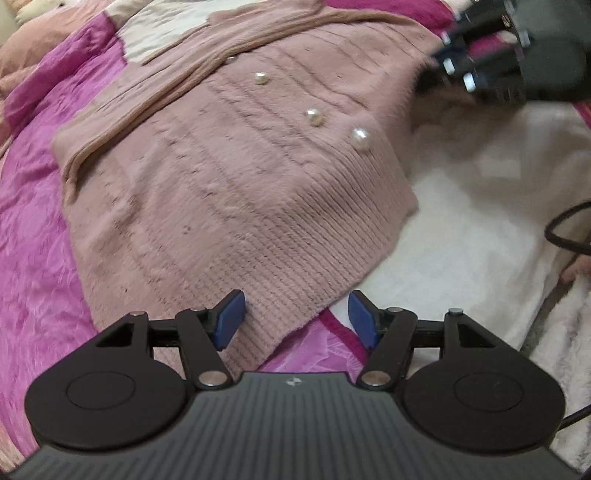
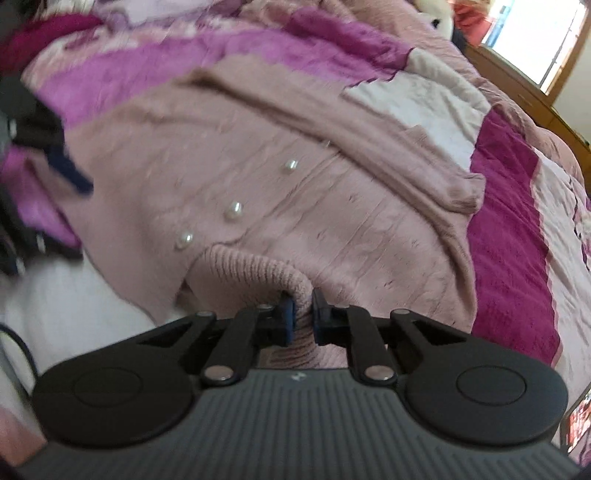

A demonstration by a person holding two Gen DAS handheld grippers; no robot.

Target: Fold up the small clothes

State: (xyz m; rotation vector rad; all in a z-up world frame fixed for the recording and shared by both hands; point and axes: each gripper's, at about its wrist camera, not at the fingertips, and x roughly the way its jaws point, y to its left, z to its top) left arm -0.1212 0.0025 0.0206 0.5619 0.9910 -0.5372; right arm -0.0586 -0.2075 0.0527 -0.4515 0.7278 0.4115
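Observation:
A dusty-pink knit cardigan (image 1: 221,177) with pearl buttons (image 1: 314,117) lies flat on the bed. One sleeve (image 1: 166,74) is folded across its chest. My left gripper (image 1: 295,319) hovers open over the ribbed hem corner, its blue pads apart and not pressing the knit. The right gripper (image 1: 480,55) shows blurred at the top right edge of the cardigan. In the right wrist view the cardigan (image 2: 332,221) fills the middle, and my right gripper (image 2: 303,314) is shut on a raised fold of its ribbed hem (image 2: 258,269). The left gripper (image 2: 55,162) sits blurred at the left edge.
The bedspread (image 1: 37,258) is patched in magenta, pink and cream. A white fluffy blanket (image 1: 480,184) lies beside the cardigan, with a black cable (image 1: 561,229) on it. A wooden bed frame (image 2: 517,85) and a bright window (image 2: 535,33) are at the far right.

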